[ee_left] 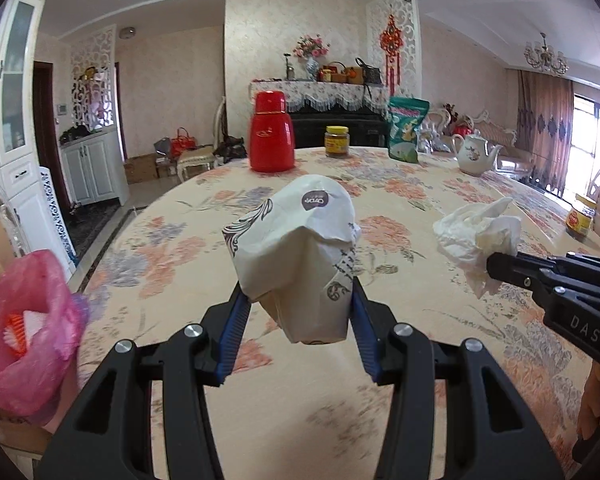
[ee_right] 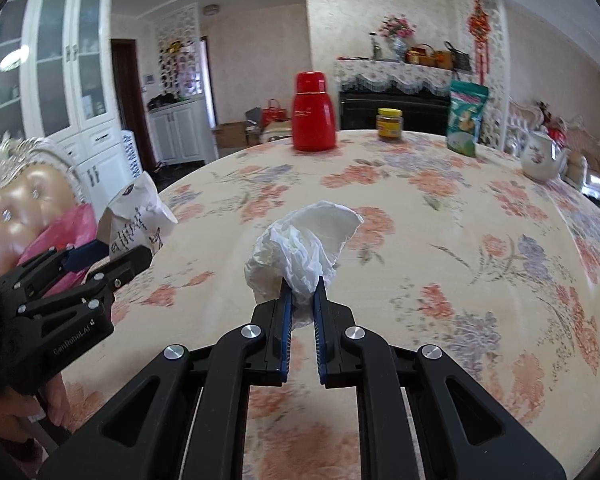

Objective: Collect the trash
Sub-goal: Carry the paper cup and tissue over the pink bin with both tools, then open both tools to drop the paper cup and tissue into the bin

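My left gripper is shut on a crumpled white paper bag with a dark printed pattern and holds it above the floral table. My right gripper is shut on a crumpled white tissue just above the table. In the left wrist view the right gripper comes in from the right with the tissue. In the right wrist view the left gripper shows at the left with the paper bag. A pink trash bag sits open at the table's left edge.
At the far side of the table stand a red thermos, a yellow-lidded jar, a green snack bag and a white teapot. Another jar is at the right edge. A padded chair stands left.
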`<state>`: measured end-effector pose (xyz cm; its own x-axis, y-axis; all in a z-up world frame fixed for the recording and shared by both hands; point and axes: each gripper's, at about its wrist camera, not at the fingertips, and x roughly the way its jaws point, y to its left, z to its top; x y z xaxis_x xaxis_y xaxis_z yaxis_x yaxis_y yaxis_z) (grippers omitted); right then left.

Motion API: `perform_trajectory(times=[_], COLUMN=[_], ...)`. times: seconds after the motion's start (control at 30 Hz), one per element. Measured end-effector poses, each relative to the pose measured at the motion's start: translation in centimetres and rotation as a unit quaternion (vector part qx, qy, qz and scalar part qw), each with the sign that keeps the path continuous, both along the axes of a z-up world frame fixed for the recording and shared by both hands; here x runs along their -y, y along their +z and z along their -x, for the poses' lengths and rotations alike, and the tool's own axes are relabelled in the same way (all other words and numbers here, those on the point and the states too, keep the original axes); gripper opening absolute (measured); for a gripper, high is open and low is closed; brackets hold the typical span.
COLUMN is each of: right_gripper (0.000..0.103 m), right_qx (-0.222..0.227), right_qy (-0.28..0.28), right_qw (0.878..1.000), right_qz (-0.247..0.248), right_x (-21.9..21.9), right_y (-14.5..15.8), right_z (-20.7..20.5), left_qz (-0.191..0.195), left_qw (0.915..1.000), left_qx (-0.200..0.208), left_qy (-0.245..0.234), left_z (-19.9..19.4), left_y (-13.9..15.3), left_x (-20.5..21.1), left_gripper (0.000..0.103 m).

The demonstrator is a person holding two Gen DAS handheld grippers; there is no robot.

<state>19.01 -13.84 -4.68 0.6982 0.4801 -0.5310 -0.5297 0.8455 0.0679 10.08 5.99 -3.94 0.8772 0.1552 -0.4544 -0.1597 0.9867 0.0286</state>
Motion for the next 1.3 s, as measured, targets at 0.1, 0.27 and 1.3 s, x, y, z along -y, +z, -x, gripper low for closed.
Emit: perform_trajectory(times=[0.1,0.27,1.3], right_gripper=[0.011,0.011,0.011], right_qx=[0.005,0.008,0.001], right_qy=[0.016,0.049,0.336], right_qw=[1.0,0.999,0.942], right_qz=[0.003,0.007,-0.001], right_x=[-1.2,-3.5,-31.3], right_y=[0.1,0.3,2.4], right_z=[0.8,1.9,7.0], left_qz=[-0.001,-0.008,0.012], left_qw=[0.9999,0.9991,0.9657], left_qx=[0.003,0.015,0.017], left_qy=[0.013,0.039,0.259], left_z=[1.5,4.4,15.3], left_y=[-0.2,-0.2,1.9], left_x=[-1.2,-3.5,-26.3], left_gripper=[0.048,0.048,0.048])
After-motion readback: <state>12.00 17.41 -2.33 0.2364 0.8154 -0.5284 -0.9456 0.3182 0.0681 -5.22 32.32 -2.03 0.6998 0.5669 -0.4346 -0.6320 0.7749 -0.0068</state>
